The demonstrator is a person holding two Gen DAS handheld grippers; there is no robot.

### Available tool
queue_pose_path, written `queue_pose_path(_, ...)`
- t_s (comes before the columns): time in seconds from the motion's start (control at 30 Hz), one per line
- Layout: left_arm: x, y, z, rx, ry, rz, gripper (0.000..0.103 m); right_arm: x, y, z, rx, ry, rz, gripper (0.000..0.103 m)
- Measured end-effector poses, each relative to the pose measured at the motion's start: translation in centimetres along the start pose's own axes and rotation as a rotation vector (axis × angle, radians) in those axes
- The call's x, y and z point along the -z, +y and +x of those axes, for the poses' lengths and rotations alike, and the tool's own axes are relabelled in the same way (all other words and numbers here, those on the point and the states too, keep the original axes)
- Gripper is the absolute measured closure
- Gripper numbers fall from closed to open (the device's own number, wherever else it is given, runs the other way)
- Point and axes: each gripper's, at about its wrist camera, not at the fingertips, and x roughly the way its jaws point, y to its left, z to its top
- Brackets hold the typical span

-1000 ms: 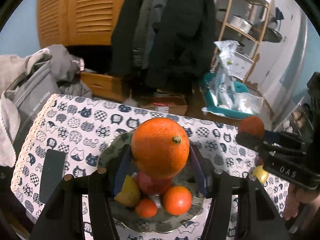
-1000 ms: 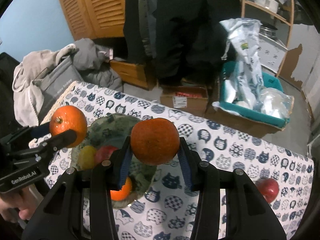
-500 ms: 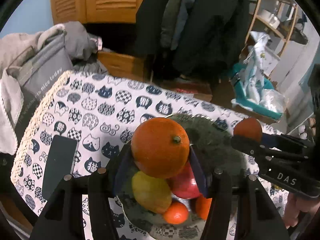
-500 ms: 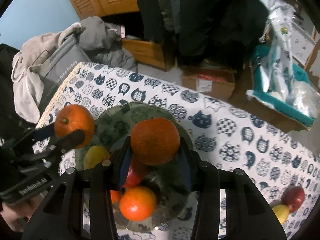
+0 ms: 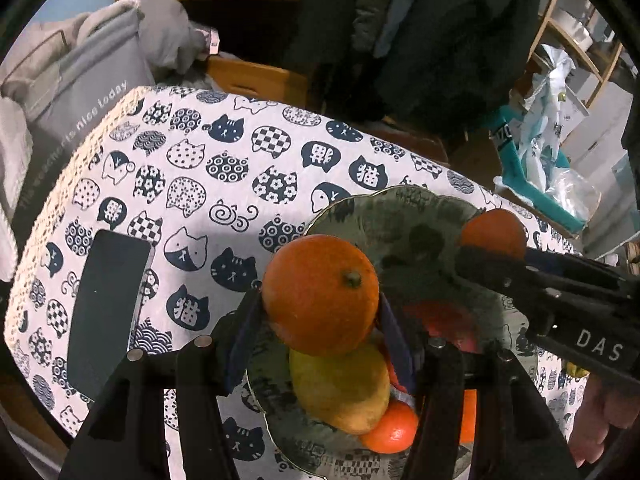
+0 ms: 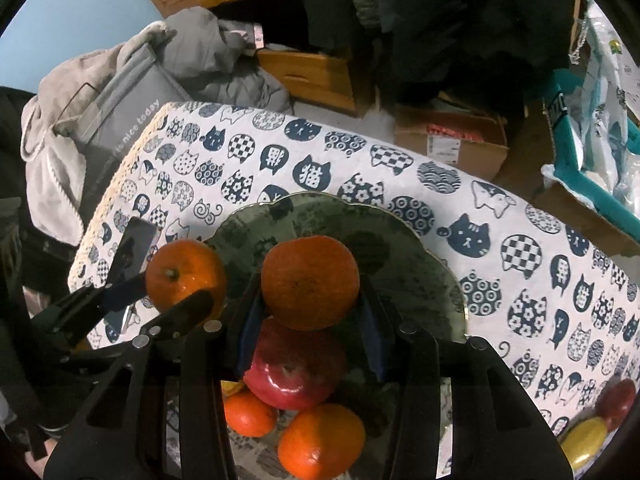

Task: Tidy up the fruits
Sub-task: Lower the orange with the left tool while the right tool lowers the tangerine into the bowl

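My left gripper is shut on a large orange with its stem facing the camera, held over the left side of a green patterned plate. My right gripper is shut on a smaller orange above the middle of the same plate. On the plate lie a red apple, a yellow fruit and small oranges. Each gripper shows in the other's view, fruit in its fingers: the right one and the left one.
The cat-print tablecloth covers the table. A dark phone lies left of the plate. A red apple and a yellow fruit lie on the cloth at far right. Grey clothes are piled beyond the table's left edge.
Both grippers have sunk toward the plate with their oranges still held, and the plate and its fruit now sit closer beneath them.
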Motion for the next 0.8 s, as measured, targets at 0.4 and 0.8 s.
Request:
queue_pose_path(0.4, -0.3, 0.2, 0.1, 0.033, 0.004, -0.002, 0.037, -0.4, 0.6, 1.6, -0.050, 0.036, 0.025, 0.055)
queue_pose_path(0.8, -0.4, 0.2, -1.4, 0.040, -0.025, -0.016, 0.036, -0.8, 0.4, -0.9, -0.032, -0.020, 0.020, 0.038)
